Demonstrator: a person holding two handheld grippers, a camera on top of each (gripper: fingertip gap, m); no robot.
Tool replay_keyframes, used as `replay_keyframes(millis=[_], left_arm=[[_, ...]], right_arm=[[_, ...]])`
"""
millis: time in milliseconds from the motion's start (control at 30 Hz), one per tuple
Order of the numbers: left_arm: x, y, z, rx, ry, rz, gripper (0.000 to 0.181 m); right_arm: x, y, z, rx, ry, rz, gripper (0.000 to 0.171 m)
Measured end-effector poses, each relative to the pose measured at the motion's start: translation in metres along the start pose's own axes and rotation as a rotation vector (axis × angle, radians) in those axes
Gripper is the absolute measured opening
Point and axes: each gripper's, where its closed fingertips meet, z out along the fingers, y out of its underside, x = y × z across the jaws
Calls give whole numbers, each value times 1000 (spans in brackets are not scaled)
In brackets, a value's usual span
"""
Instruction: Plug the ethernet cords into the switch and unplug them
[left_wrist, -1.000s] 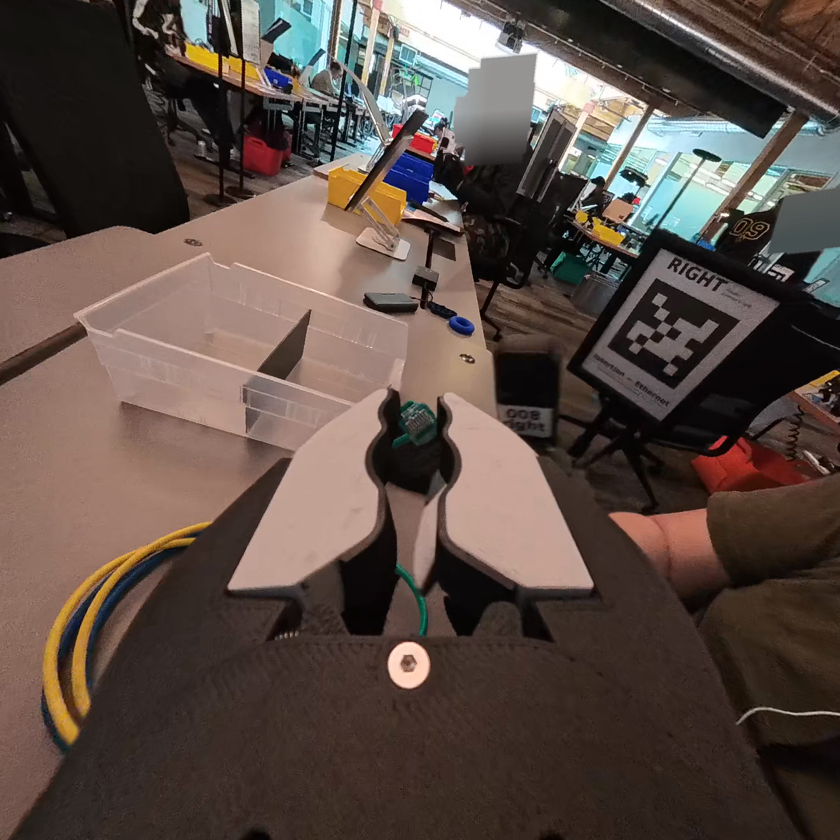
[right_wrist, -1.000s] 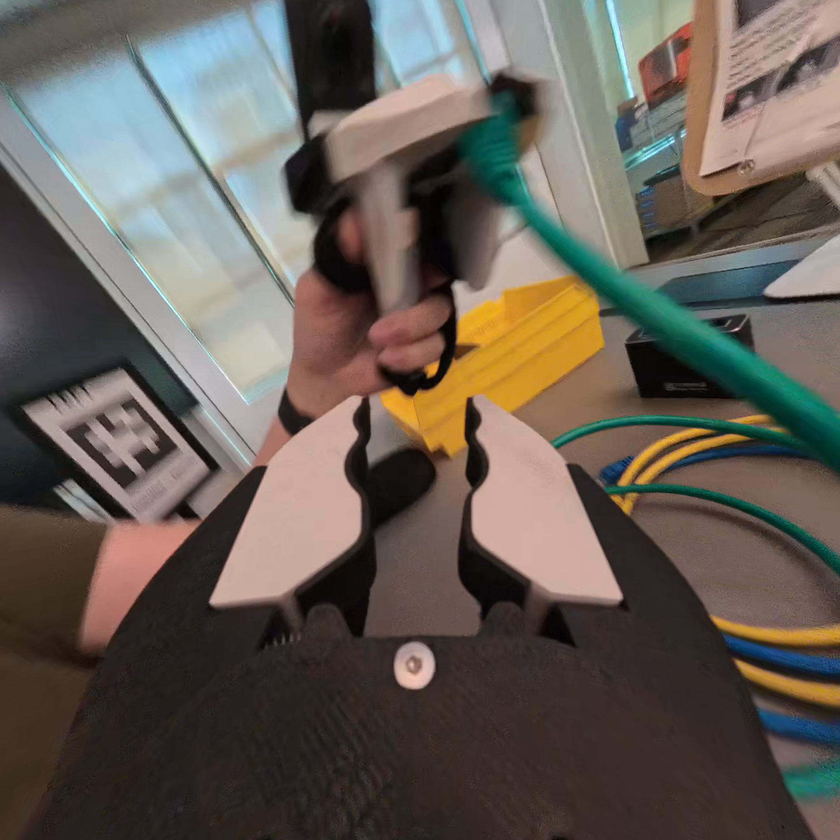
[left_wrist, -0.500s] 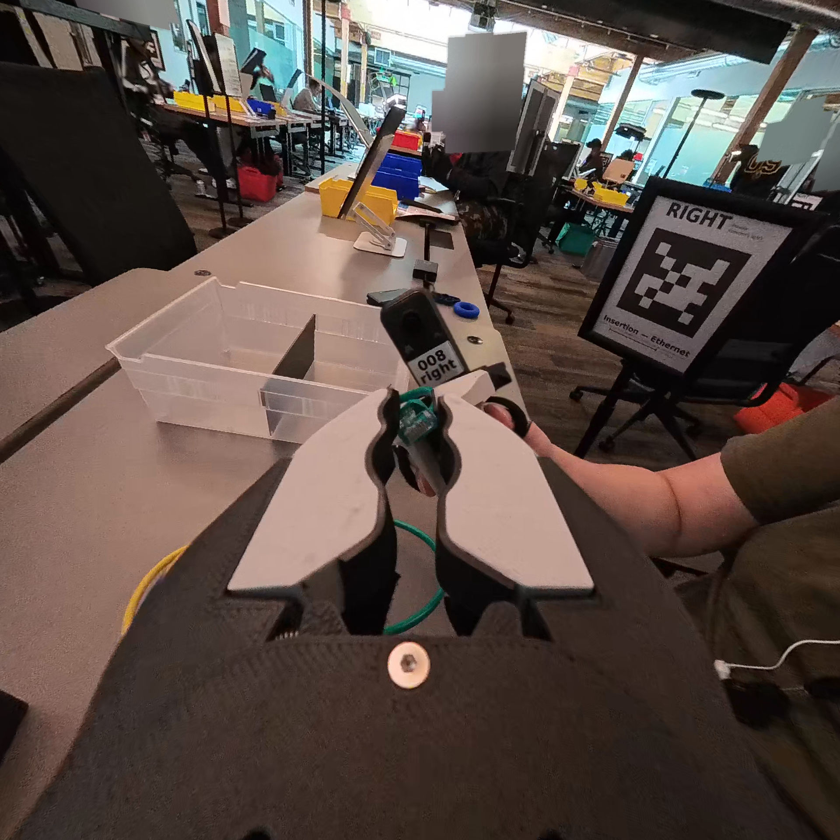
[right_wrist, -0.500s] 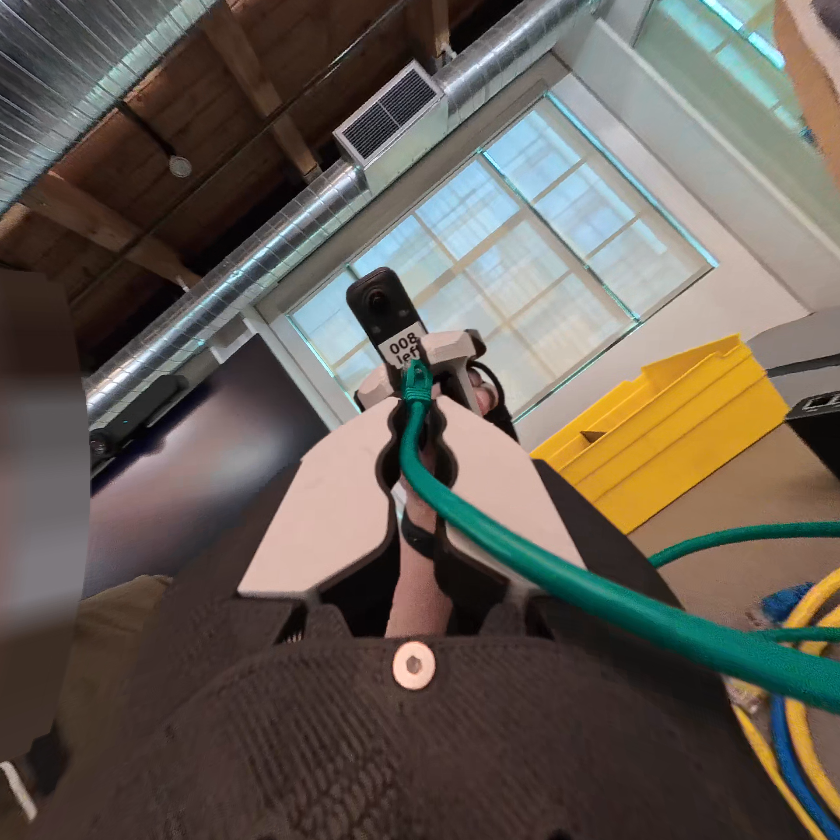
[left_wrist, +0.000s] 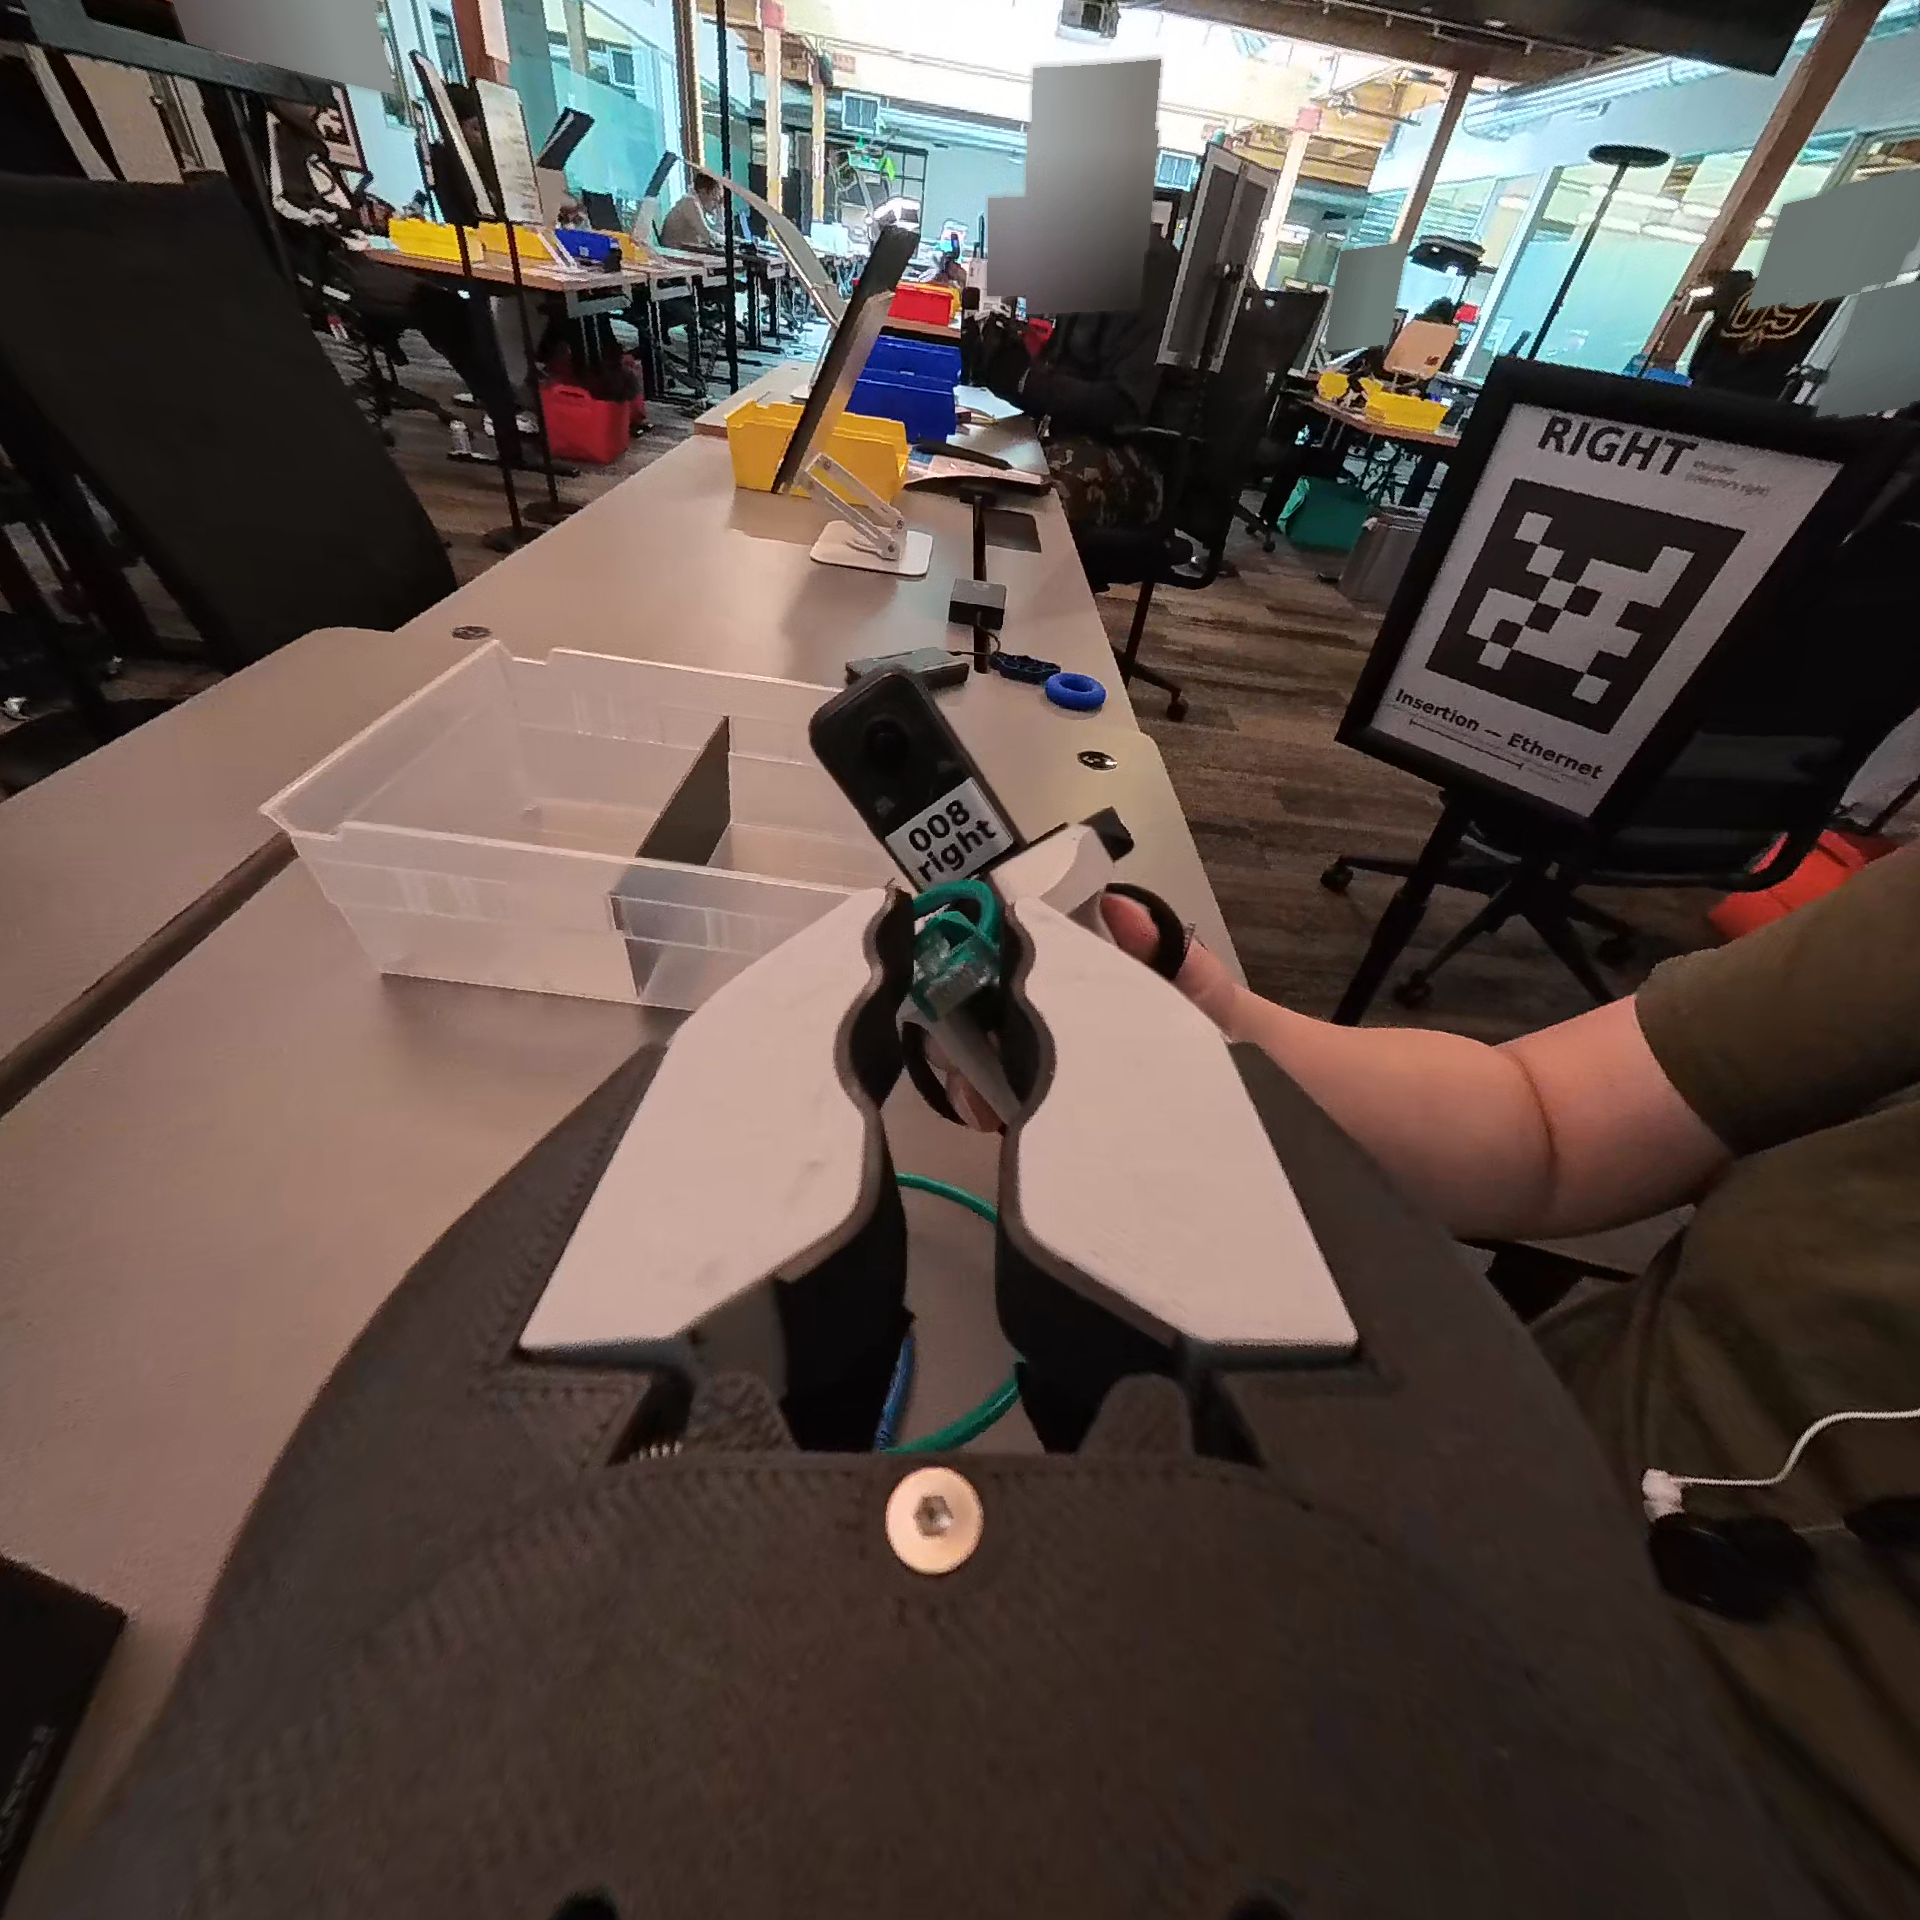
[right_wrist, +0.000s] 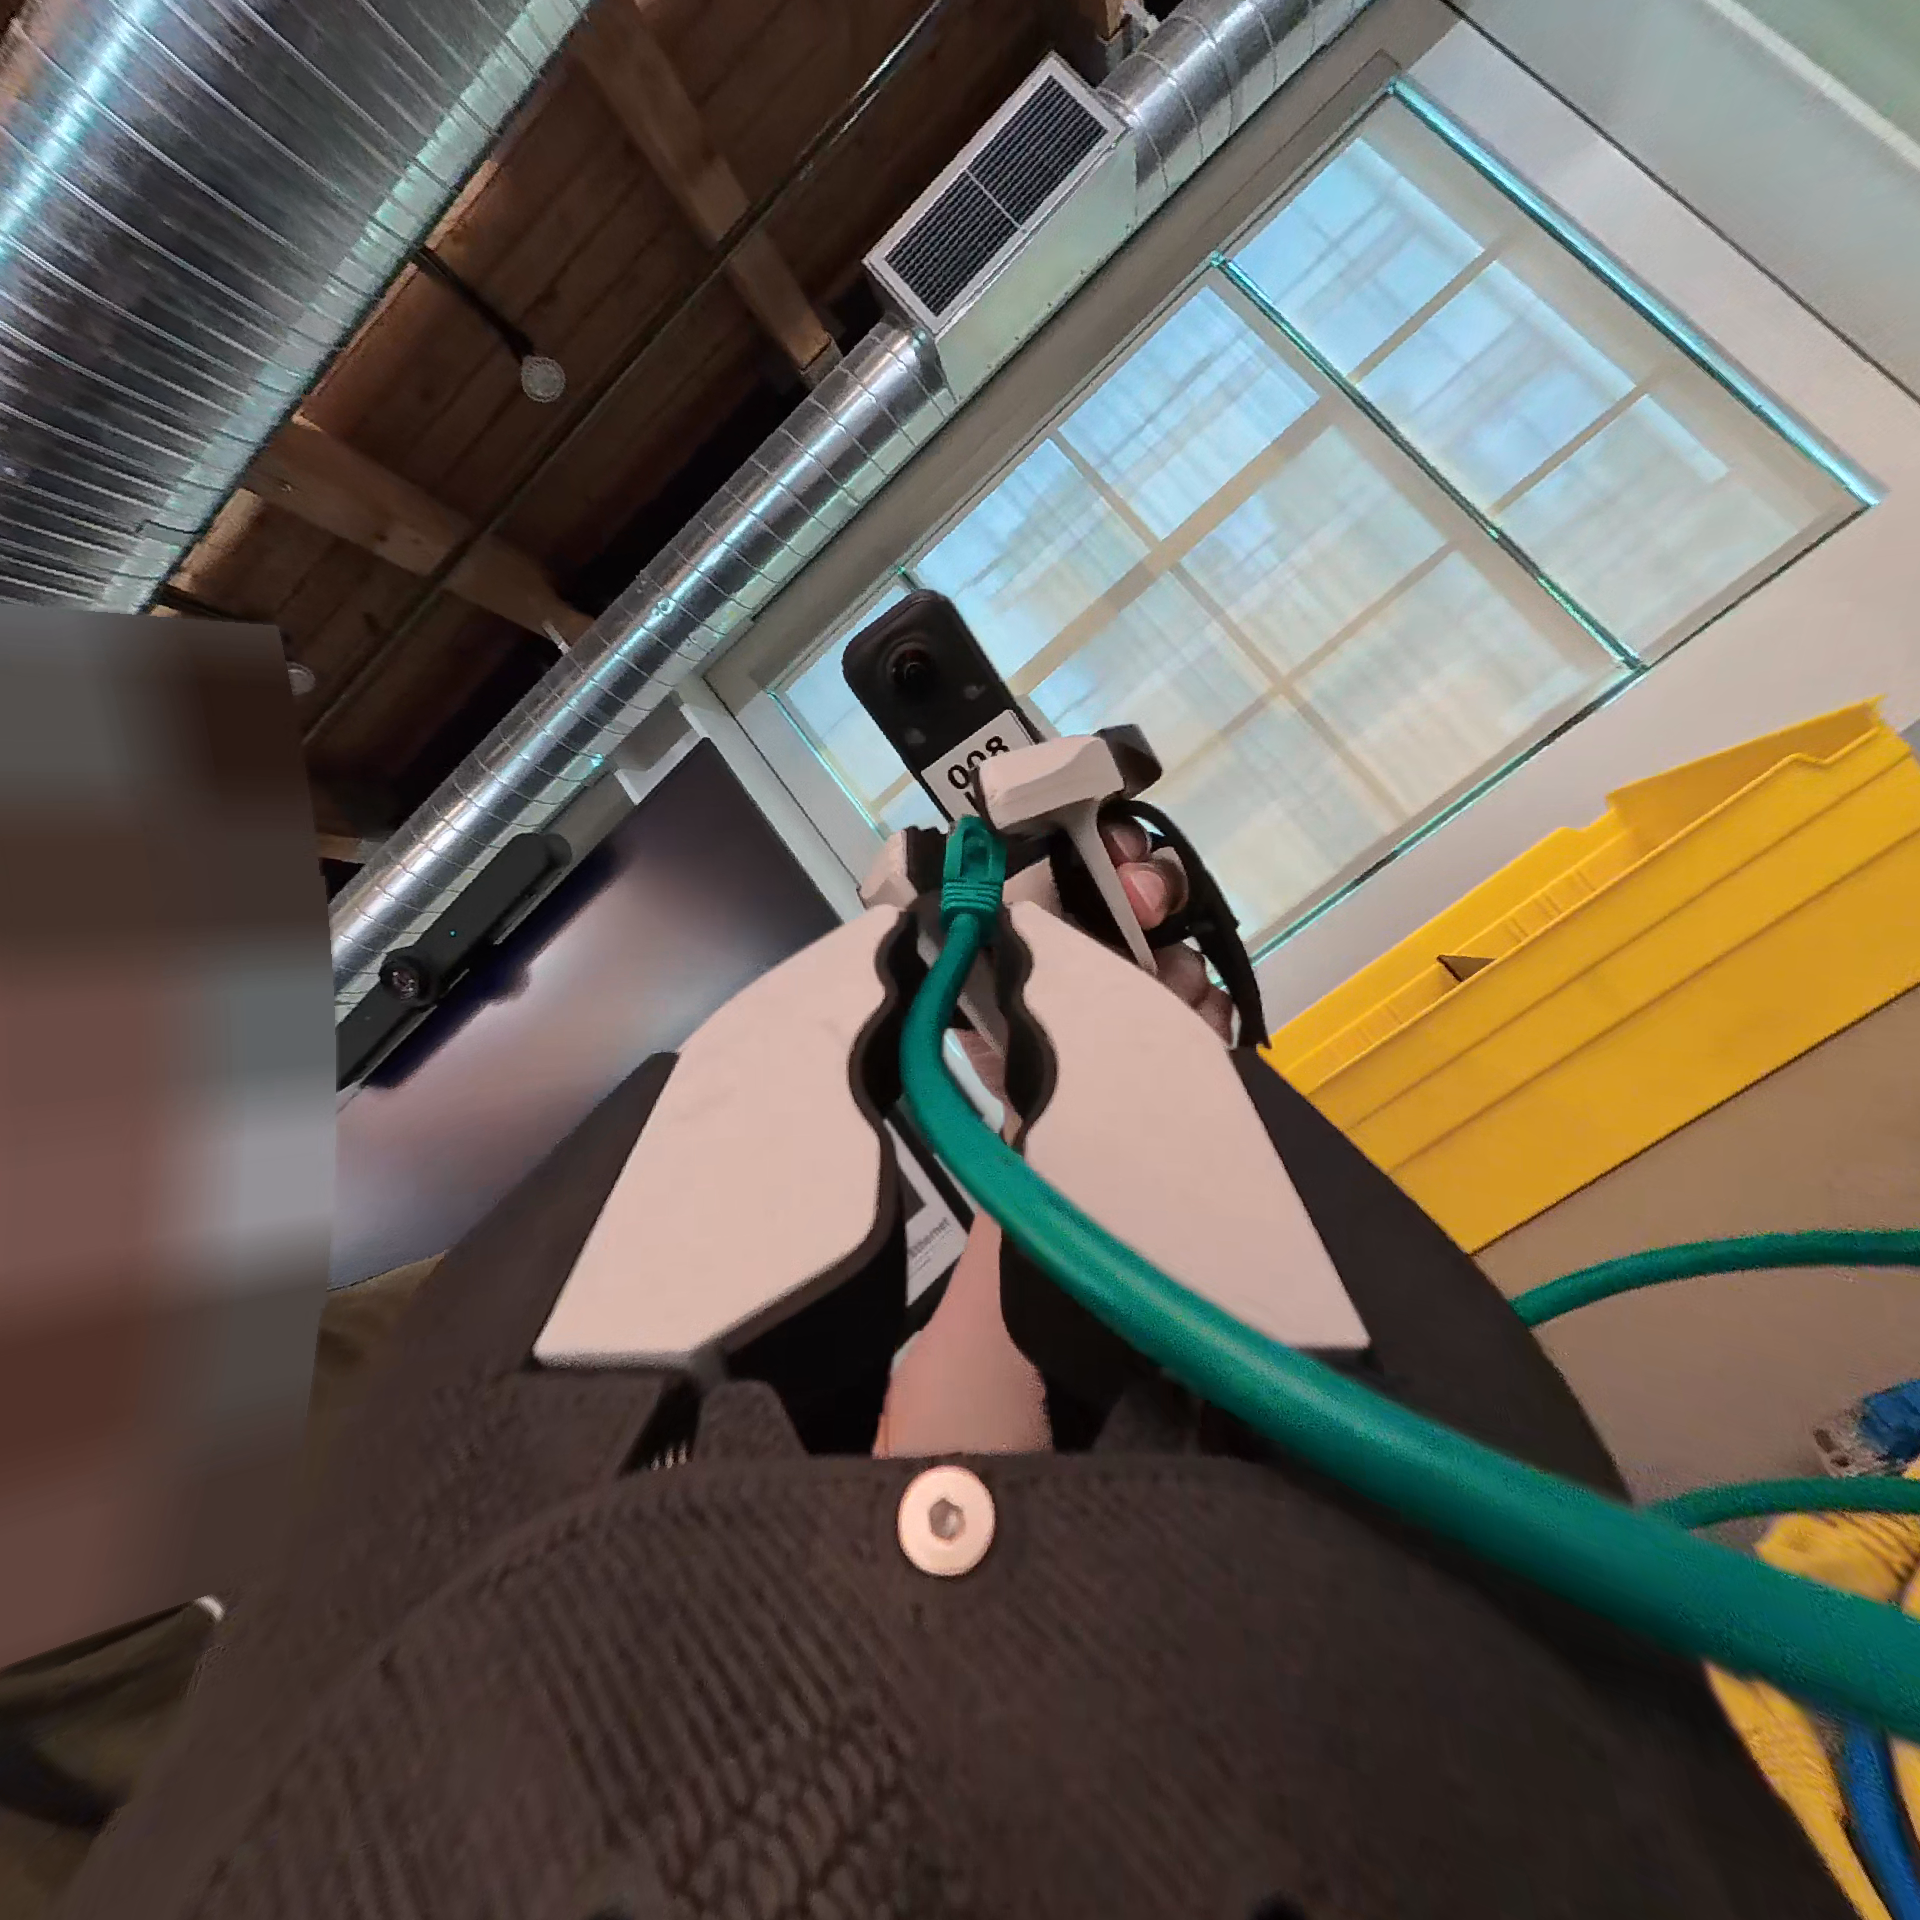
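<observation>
My left gripper (left_wrist: 948, 961) is shut on the clear plug of the green ethernet cord (left_wrist: 951, 961), held up above the grey table (left_wrist: 260, 1143). My right gripper (right_wrist: 954, 940) faces it from the other side, tips nearly touching, and is shut on the same green cord (right_wrist: 1195, 1320) just behind the plug's green boot (right_wrist: 971, 868). The cord trails down to the right to the table. A black box corner (left_wrist: 42, 1704) at the lower left may be the switch; its ports are out of view. Yellow cords (right_wrist: 1808, 1558) and blue cords (right_wrist: 1881, 1423) lie on the table.
A clear plastic bin (left_wrist: 499, 831) with a dark divider stands on the table behind the grippers. A yellow bin (right_wrist: 1610, 987) stands to the right in the right wrist view. A framed marker sign (left_wrist: 1579, 603) stands on the floor beyond the table's edge. The person's arm (left_wrist: 1455, 1122) reaches in from the right. Left and right tips are no more than a few centimetres apart.
The right gripper, open a second ago, swung up to the left gripper and closed on the green cord behind the plug. The left gripper kept its hold on the plug.
</observation>
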Motion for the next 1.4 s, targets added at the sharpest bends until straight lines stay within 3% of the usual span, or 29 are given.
replay_keyframes(millis=[367,400,467,567,800,900,1067,1167,1233,1267,1400], left_arm=[[-10,-4,-7,-56,-66,58,16],[-15,-10,-14,-47,-107,67,21],[-41,-15,-36,-27,-266,67,54],[-111,20,-76,-71,-656,29,70],[-204,139,-105,-258,-1069,-68,83],[-225,170,-106,-300,-1054,-176,91],[-244,178,-98,-340,-935,-136,83],[-239,185,-86,-392,-830,-133,65],[-227,186,-79,-409,-755,-88,39],[-224,187,-76,-421,-742,-65,37],[-229,200,-70,-543,-758,-31,60]], right_arm=[[8,-4,7,-79,73,-103,9],[8,-6,8,-86,79,-132,9],[11,-14,6,-83,112,-179,9],[16,-20,-3,-67,139,-235,9],[27,-14,-16,-77,216,-287,10],[27,-8,-15,-82,199,-263,9],[32,-9,-17,-81,200,-231,9],[31,-10,-18,-83,192,-214,10],[35,-10,-19,-88,217,-219,10],[37,-9,-20,-96,230,-222,9],[44,-6,-20,-119,276,-248,10]])
